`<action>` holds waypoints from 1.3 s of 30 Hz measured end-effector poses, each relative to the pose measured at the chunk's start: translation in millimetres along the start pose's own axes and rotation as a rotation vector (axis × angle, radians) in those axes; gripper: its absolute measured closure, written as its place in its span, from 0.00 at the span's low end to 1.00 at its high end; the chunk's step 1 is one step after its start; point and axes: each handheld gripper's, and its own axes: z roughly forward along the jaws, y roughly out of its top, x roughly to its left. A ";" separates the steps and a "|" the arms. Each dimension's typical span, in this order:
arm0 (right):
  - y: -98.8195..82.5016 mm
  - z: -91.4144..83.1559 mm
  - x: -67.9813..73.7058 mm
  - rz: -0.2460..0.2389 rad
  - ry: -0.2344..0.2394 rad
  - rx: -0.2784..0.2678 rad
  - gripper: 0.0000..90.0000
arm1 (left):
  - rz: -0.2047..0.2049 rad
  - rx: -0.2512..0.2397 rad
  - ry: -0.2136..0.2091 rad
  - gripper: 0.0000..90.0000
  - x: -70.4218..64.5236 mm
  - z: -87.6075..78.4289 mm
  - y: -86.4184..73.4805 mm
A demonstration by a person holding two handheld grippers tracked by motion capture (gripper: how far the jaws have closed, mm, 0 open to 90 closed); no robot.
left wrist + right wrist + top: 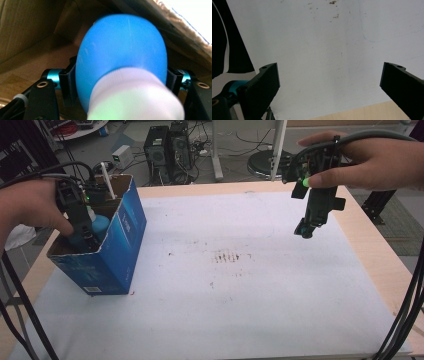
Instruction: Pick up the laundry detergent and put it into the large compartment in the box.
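Left gripper [85, 234] is down inside the blue cardboard box [117, 245] at the desk's left edge — its fingers [70, 82] clamped on either side of a blue bottle [120, 55] with a white cap [135, 97]. Right gripper [307, 227] hangs above the white sheet [240, 285] covering the desk [385, 265], far right side — fingers [265, 85] spread wide, nothing between them.

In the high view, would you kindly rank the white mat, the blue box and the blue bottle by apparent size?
1. white mat
2. blue box
3. blue bottle, partly hidden inside the box, held by the left gripper.
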 end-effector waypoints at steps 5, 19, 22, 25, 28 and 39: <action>0.4 -0.7 1.4 0.001 0.001 0.001 0.02 | -0.007 -0.010 0.027 0.31 -0.6 -5.7 -0.8; 0.9 -0.5 1.7 0.003 0.006 0.005 0.02 | -0.007 -0.009 0.050 0.21 -7.5 -29.2 -1.2; 1.8 -0.1 1.9 -0.003 0.010 0.010 0.02 | -0.010 -0.013 0.065 0.18 -9.1 -34.4 -2.1; 2.0 0.3 1.5 -0.009 0.011 0.010 0.02 | -0.015 -0.014 0.072 0.17 -10.3 -40.5 -3.6; 2.5 -0.8 2.0 -0.002 0.011 0.012 0.02 | -0.023 -0.027 0.070 0.16 -12.1 -49.6 -6.1; 5.8 -0.3 3.5 -0.008 0.016 0.020 0.02 | -0.044 -0.039 0.086 0.13 -21.4 -77.8 -10.8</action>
